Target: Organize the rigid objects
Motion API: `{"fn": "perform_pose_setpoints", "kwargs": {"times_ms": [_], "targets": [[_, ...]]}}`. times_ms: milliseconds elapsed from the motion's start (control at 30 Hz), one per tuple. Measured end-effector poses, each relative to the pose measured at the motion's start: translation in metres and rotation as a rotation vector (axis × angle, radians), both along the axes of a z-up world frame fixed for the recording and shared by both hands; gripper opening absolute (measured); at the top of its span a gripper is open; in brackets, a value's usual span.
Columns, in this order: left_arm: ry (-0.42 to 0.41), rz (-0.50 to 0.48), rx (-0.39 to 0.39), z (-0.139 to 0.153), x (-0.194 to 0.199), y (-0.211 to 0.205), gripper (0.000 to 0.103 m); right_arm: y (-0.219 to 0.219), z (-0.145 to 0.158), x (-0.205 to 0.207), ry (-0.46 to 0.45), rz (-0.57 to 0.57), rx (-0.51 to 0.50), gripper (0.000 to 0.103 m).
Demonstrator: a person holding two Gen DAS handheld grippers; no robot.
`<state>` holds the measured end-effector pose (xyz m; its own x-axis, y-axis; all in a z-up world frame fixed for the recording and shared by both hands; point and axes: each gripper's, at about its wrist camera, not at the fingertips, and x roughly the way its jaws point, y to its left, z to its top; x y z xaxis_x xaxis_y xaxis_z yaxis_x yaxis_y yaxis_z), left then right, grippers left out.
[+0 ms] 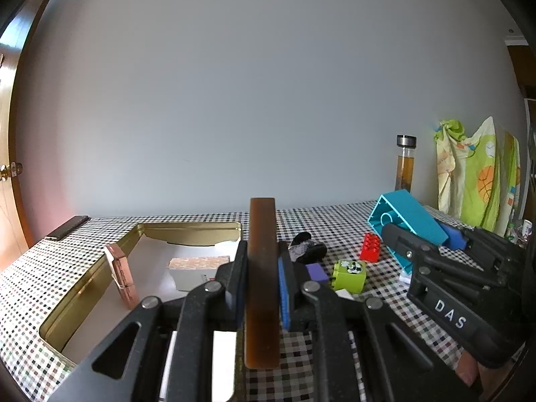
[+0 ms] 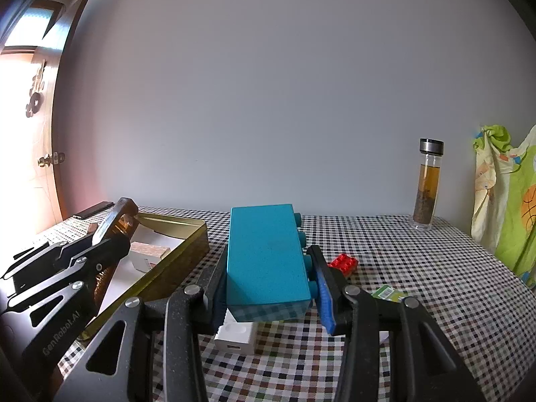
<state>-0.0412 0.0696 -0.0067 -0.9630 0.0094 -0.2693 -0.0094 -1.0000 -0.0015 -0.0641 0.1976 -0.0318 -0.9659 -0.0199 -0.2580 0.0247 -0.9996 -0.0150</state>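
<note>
Far left, a dark phone (image 1: 68, 227) is lying at the table's far edge on the checkered tablecloth (image 1: 207, 221). Right of it a gold tin (image 1: 191, 232) is sitting open, holding a pinkish patterned box (image 1: 120, 274) leaning against its left wall and a cork-topped white box (image 1: 197, 268) lying flat near the middle.

The left gripper (image 1: 261, 278) is clamping a flat brown bar (image 1: 262, 268) upright between its closed-in jaws, just right of the tin.

Right of that, loose on the cloth: a black-and-grey piece (image 1: 306, 249), a purple block (image 1: 316, 273), a green printed cube (image 1: 350, 274), a red studded brick (image 1: 371, 247).

The right gripper (image 2: 268, 281) is gripping a big teal brick (image 2: 264, 254) across its sides, jaws spread wide around it, lifted above the cloth, studs facing right. A white block (image 2: 236, 335) is lying under it, near. A green label card (image 2: 388, 293) is sitting right of the gripper.

Far right, a glass bottle (image 2: 427, 184) with brown liquid is standing by the wall, and a green printed cloth (image 2: 509, 207) is hanging beyond it.
</note>
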Motion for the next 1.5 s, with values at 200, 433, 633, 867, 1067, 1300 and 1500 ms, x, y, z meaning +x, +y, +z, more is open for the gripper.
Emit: {"fn": "perform_pose_setpoints", "kwargs": {"times_ms": [200, 433, 633, 867, 1067, 1300, 1500], "targets": [[0.003, 0.012, 0.004, 0.000, 0.002, -0.004, 0.014, -0.003, -0.001, -0.001, 0.001, 0.003, 0.001, 0.046], [0.006, 0.029, 0.010, 0.000, 0.002, -0.010, 0.014, -0.011, -0.002, 0.000, 0.002, 0.015, 0.004, 0.046], [0.015, 0.045, 0.010, 0.000, 0.005, -0.015, 0.014, -0.017, -0.003, 0.001, 0.003, 0.024, 0.006, 0.046], [0.023, 0.059, 0.015, 0.000, 0.008, -0.022, 0.014, -0.021, -0.003, 0.000, 0.004, 0.034, 0.007, 0.046], [0.029, 0.071, 0.021, 0.000, 0.010, -0.027, 0.014, -0.026, -0.003, 0.000, 0.004, 0.049, 0.011, 0.046], [0.036, 0.085, 0.033, 0.001, 0.012, -0.036, 0.014, -0.031, -0.003, -0.001, 0.003, 0.063, 0.012, 0.046], [0.036, 0.104, 0.047, 0.001, 0.013, -0.047, 0.014, -0.036, -0.003, -0.001, 0.003, 0.072, 0.016, 0.046]]}}
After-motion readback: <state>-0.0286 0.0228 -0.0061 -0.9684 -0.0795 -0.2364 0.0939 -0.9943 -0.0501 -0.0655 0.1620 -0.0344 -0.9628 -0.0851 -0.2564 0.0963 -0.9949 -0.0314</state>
